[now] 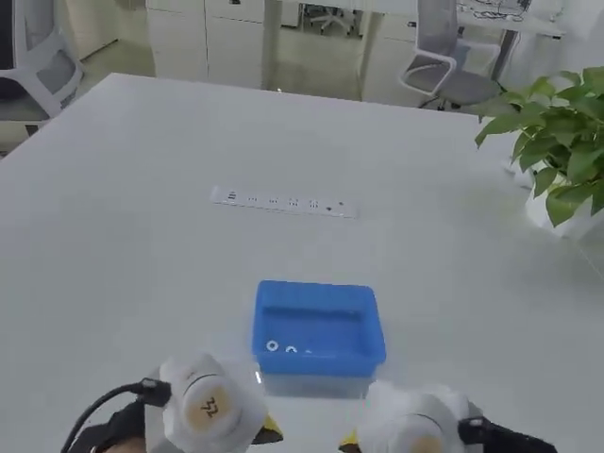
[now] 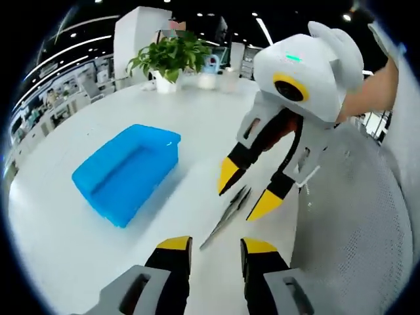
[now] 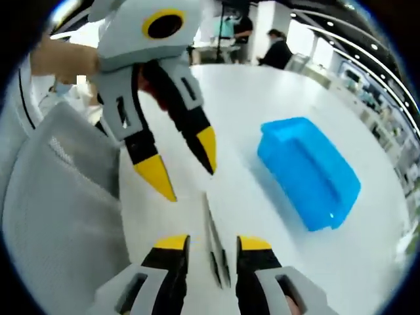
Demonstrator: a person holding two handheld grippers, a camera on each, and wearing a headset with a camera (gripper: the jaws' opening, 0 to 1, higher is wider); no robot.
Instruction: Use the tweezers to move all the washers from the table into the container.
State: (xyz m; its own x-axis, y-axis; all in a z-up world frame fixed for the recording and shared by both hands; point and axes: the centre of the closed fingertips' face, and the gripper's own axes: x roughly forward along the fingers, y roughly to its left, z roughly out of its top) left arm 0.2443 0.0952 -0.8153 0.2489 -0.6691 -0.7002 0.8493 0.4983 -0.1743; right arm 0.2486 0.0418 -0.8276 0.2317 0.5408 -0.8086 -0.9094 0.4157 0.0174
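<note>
The thin metal tweezers (image 2: 225, 218) lie flat on the white table (image 1: 142, 236), near its front edge. My left gripper (image 2: 216, 246) is open just short of one end. My right gripper (image 3: 213, 244) is open with a jaw on either side of the tweezers (image 3: 214, 246), not closed on them. The two grippers face each other: the right gripper (image 2: 247, 189) hangs over the far end, and the left gripper (image 3: 182, 161) hangs open above the table. Beyond them stands the blue container (image 1: 317, 326), with two small pale washers (image 1: 273, 346) on its floor.
A white power strip (image 1: 283, 201) lies mid-table past the container. A potted plant (image 1: 562, 142) stands at the right edge. Grey mesh fabric (image 2: 357, 223) lies close behind the grippers. Office chairs (image 1: 444, 57) and people (image 3: 275, 49) are beyond the table.
</note>
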